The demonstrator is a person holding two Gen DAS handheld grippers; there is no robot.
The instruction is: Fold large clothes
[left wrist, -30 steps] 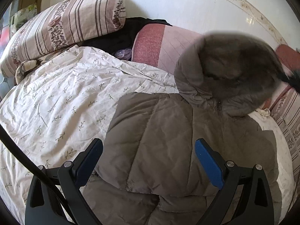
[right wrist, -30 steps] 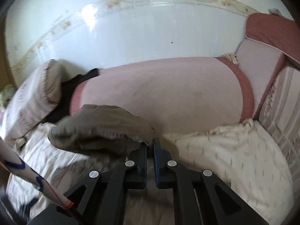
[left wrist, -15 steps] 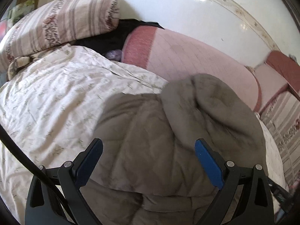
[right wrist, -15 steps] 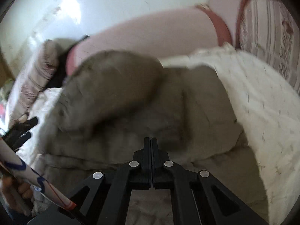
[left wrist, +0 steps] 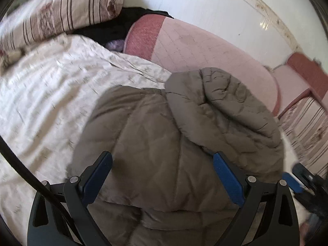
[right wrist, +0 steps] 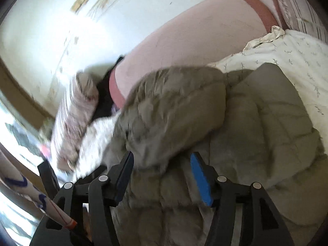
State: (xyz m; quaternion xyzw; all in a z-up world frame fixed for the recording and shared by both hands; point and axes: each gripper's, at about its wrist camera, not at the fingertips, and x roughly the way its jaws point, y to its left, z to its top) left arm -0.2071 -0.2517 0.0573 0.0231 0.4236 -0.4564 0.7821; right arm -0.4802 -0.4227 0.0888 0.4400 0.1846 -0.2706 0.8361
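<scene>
A grey-brown quilted puffer jacket [left wrist: 164,143] lies on the bed, its hood [left wrist: 221,110] folded down over its body. My left gripper [left wrist: 164,176] hovers open just above the jacket's body, nothing between its blue pads. In the right wrist view the same jacket [right wrist: 256,127] fills the middle, with the hood [right wrist: 174,110] lying on top. My right gripper [right wrist: 162,174] is tilted and its jaws are opening; the hood's edge lies loose in front of them, not pressed by the pads. The right gripper's tip [left wrist: 295,180] shows at the left view's right edge.
A white leaf-print quilt [left wrist: 51,94] covers the bed. A long pink bolster [left wrist: 205,47] runs along the white wall. A striped pillow [left wrist: 61,14] sits at the far left, with a dark garment [left wrist: 114,26] behind it. A striped cushion [left wrist: 307,123] borders the right.
The right gripper carried the hood down from mid-air onto the jacket's body, rolled, and went from shut to open, letting the hood go. The left gripper stayed open over the jacket.
</scene>
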